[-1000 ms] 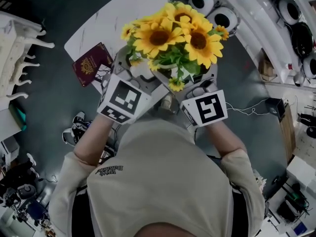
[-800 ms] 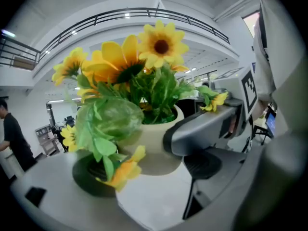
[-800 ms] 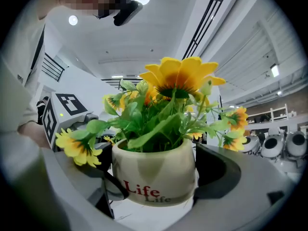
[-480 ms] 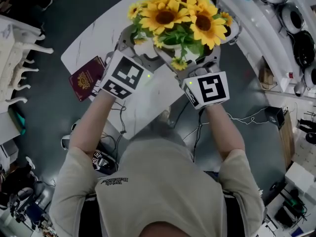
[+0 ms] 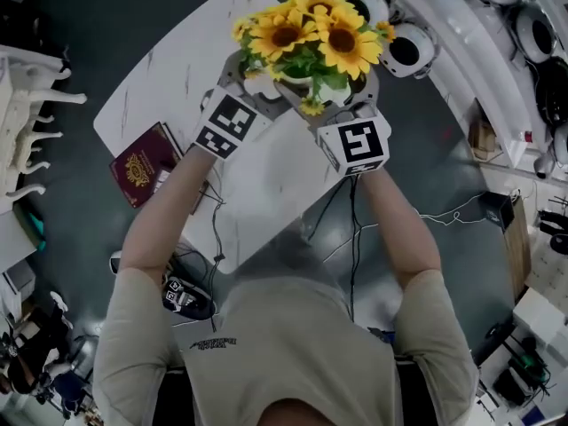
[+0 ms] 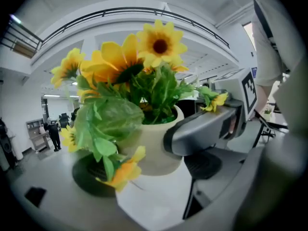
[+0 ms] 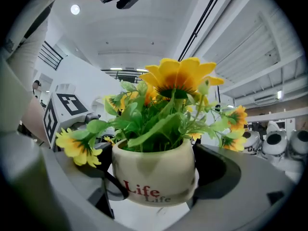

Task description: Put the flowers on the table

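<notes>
Placement is judged nearly done but not finished; flowers point(image 5: 306, 38) in a cream pot point(image 7: 154, 165) are held over the far part of the white counter point(image 5: 177, 69); whether the pot's base is touching the top or hanging just above it cannot be told; setting down, if not yet made, and letting go are what is left. The pot is gripped from two sides; the left gripper point(image 6: 149, 172) is spread about as wide as the pot and closed against its wall; the right gripper point(image 7: 159, 182) is spread likewise and clamped on the pot, with the red lettering turned toward it; nothing else is held by either. A red booklet point(image 5: 140, 162) is seen at the counter's left edge, well apart from the pot.
</notes>
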Action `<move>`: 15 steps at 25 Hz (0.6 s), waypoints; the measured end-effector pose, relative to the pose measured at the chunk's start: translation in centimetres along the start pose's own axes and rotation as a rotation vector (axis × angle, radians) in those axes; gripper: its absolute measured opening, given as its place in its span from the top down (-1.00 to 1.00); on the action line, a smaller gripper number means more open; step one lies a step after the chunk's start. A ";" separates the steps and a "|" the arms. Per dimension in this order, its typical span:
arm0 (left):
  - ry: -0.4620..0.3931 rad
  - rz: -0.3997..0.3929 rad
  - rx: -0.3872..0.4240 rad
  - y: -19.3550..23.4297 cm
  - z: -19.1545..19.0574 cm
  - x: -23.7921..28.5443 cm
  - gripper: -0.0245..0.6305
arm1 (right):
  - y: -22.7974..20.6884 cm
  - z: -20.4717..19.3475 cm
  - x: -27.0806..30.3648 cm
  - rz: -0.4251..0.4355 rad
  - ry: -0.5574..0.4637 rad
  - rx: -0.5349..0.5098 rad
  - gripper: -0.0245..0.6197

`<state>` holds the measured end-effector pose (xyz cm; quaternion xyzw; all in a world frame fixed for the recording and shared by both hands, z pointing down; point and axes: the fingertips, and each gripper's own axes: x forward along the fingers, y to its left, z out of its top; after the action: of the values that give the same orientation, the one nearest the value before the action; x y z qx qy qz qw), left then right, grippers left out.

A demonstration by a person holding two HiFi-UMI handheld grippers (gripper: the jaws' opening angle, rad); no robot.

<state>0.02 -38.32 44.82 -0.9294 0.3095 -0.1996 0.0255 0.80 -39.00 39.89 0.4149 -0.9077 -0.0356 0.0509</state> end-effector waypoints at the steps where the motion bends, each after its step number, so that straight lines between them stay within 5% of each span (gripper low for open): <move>1: -0.002 -0.004 -0.014 0.3 -1.0 0.8 -0.33 | -0.3 -1.2 0.5 0.001 0.009 0.005 -0.74; 15: 0.063 -0.042 -0.045 2.6 -11.7 9.5 -0.33 | -3.9 -14.0 5.8 -0.011 0.125 0.049 -0.73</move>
<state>0.94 -45.05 58.46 -0.9292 0.2952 -0.2223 -0.0095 1.68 -46.21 53.71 0.4224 -0.9011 0.0124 0.0970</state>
